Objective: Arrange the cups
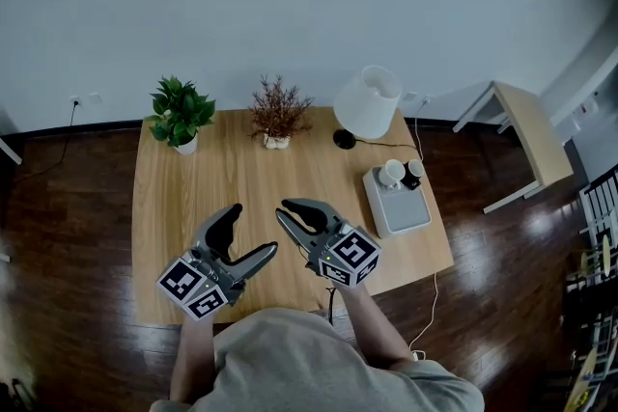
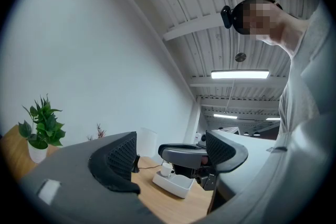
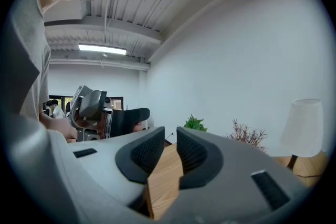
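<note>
The white cup (image 1: 391,173) and the darker cup (image 1: 414,169) stand side by side at the far end of the grey tray (image 1: 401,212). The tray lies ahead of your right gripper (image 1: 288,210) and off to its right, well apart from it. That gripper's jaws are drawn all but together and hold nothing. Your left gripper (image 1: 253,232), just beside it on the left, has its jaws spread wide and empty. Beyond both grippers, along the far edge of the table (image 1: 193,198), stand a green plant (image 1: 180,111), a dried plant (image 1: 279,108) and a white lamp (image 1: 368,101).
</note>
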Tool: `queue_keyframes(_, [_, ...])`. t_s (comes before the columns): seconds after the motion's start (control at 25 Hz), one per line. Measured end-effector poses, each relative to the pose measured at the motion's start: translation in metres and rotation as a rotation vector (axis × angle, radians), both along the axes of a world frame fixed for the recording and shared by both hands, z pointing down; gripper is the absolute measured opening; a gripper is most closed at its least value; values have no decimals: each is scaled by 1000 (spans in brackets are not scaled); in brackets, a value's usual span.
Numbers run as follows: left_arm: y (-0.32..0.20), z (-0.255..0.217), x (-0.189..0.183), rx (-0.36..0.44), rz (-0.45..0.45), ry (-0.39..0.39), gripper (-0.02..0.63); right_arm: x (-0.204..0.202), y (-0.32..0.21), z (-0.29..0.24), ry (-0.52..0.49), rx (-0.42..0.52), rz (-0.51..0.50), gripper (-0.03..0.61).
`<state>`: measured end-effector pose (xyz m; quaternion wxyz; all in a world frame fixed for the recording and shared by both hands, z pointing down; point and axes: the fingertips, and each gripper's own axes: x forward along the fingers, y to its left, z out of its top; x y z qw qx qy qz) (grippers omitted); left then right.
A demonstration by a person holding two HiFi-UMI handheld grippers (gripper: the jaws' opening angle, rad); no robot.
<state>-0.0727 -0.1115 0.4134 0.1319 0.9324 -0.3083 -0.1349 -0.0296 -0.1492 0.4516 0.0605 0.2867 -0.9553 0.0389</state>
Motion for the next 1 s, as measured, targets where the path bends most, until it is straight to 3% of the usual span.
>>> queue_keyframes(0.72, [-5, 3, -2, -5, 11, 3, 408, 5, 0, 0, -9, 15, -8, 55])
queue_keyframes(1.0, [-7, 4, 2, -10, 16, 2, 408, 10, 1, 8, 41, 15, -1, 54])
